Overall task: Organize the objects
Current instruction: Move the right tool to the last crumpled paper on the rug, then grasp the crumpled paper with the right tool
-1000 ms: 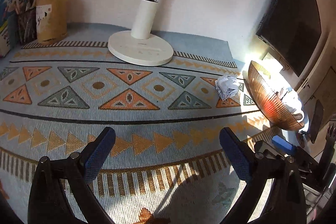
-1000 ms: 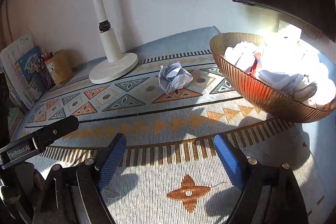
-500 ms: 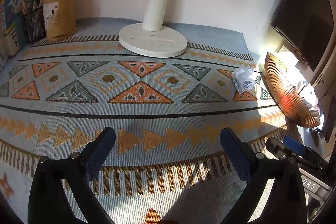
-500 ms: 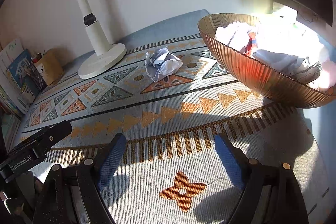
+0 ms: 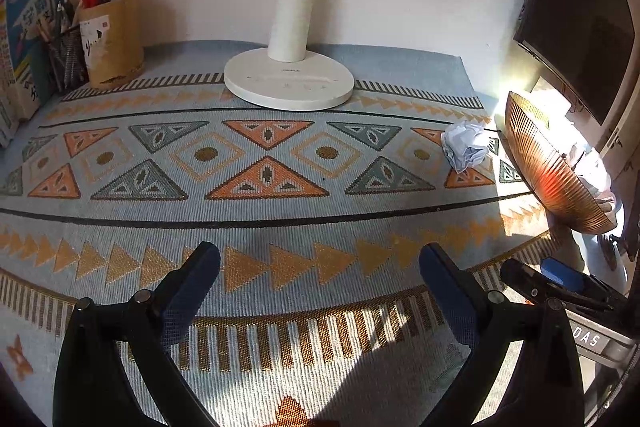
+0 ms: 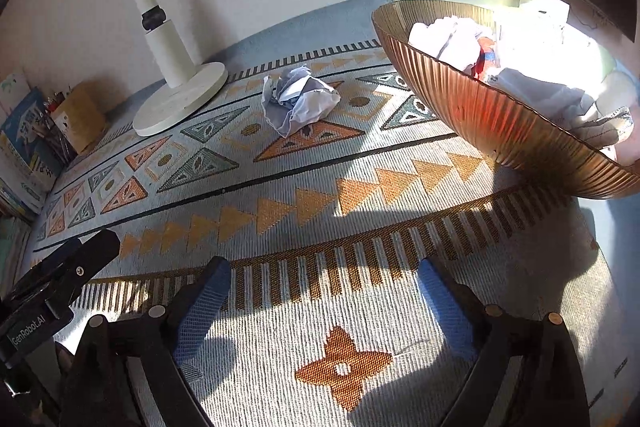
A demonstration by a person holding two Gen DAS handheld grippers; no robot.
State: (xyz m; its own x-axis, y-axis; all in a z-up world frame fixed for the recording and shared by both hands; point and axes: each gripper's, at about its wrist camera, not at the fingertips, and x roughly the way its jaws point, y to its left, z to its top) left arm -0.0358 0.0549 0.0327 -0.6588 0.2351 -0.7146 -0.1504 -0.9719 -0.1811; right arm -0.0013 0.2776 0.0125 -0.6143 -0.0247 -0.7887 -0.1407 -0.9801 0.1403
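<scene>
Crumpled paper (image 6: 299,99) lies seemingly just beside bowl (image 6: 460,99).

You are working at a home desk: a woven patterned mat (image 5: 280,211) covers the surface, a white desk lamp (image 5: 289,83) stands at the top centre against the wall, pen holders (image 5: 112,39) and books (image 5: 28,39) fill the upper left, and a dark monitor (image 5: 580,39) hangs at the upper right.
</scene>
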